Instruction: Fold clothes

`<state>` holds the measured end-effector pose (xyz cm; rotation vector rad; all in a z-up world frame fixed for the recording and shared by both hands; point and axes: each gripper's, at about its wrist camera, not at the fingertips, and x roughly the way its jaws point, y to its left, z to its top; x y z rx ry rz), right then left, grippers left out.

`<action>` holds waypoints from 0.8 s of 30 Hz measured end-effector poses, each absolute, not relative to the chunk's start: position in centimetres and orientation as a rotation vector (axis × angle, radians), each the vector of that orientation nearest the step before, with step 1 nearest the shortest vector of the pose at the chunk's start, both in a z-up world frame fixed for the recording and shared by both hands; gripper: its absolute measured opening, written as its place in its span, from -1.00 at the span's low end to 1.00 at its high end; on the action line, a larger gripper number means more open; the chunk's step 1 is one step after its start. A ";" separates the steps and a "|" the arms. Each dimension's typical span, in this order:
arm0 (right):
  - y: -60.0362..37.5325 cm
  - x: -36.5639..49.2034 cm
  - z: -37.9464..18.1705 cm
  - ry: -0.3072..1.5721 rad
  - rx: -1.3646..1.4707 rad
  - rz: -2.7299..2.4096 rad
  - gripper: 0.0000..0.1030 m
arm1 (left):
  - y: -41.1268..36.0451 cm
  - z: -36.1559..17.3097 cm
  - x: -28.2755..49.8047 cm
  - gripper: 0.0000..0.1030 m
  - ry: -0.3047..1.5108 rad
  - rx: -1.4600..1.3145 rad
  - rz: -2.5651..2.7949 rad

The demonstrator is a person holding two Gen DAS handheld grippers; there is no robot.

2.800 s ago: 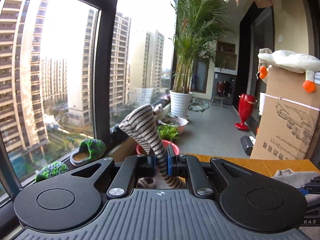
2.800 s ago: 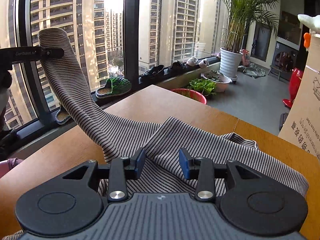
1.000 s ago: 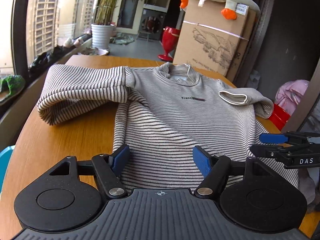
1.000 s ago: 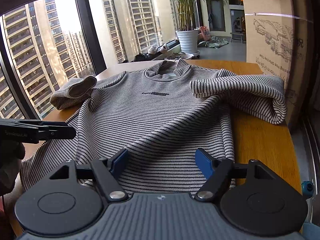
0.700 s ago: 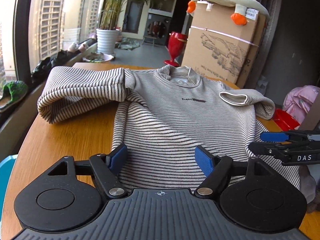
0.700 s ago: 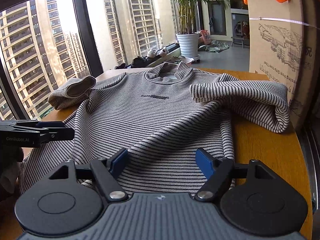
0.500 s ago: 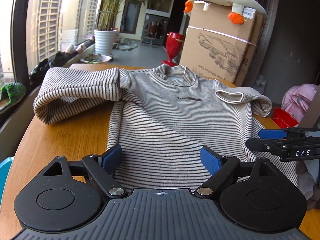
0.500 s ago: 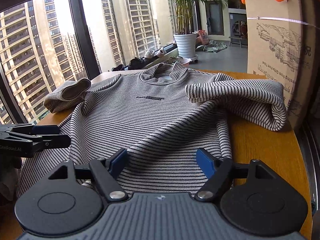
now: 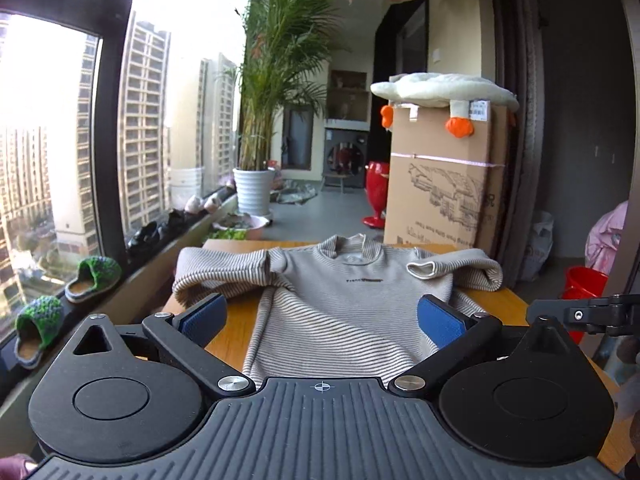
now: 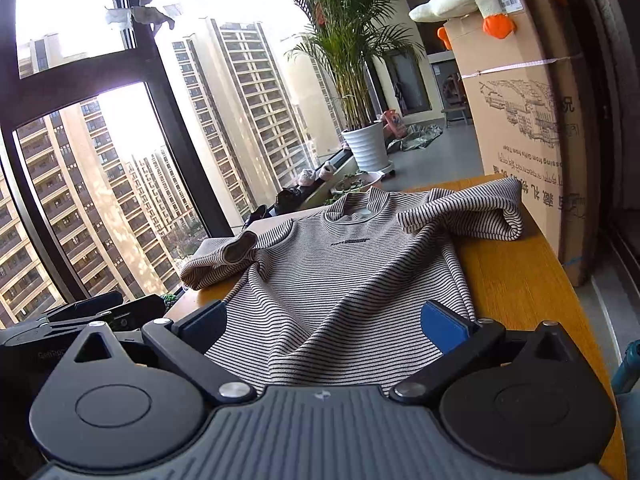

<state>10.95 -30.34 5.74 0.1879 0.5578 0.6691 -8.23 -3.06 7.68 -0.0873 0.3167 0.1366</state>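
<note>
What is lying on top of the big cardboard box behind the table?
A white plush duck with orange feet lies across the cardboard box. The box top under it is covered.

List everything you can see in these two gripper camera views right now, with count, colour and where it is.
Striped sweater: one, grey and white with dark stripes, flat on the table, both sleeves folded inward.
Wooden table: one, orange-brown, under the sweater.
Cardboard box: one, brown, behind the table.
Plush goose: one, white with orange feet, on top of the box.
Potted palm: one, green in a white pot, by the window.
Knitted slippers: two, green, on the window sill.
Red stool: one, on the floor beyond the table.
Red bucket: one, right of the table.
Left gripper: black with blue pads, jaws opening, nothing between them.
Right gripper: the same, jaws opening, nothing held.
</note>
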 end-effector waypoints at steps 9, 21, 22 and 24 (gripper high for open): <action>-31.0 7.8 5.4 0.641 0.147 0.551 1.00 | -4.5 7.6 -11.2 1.00 0.455 -0.100 0.156; -29.8 6.3 4.2 0.615 0.008 0.428 1.00 | -5.7 7.7 -12.8 1.00 0.498 -0.081 0.170; -29.7 6.2 4.1 0.618 0.003 0.431 1.00 | -5.7 7.7 -12.9 1.00 0.498 -0.077 0.173; -29.6 6.0 4.1 0.619 -0.004 0.437 1.00 | -5.6 7.7 -13.1 1.00 0.502 -0.077 0.176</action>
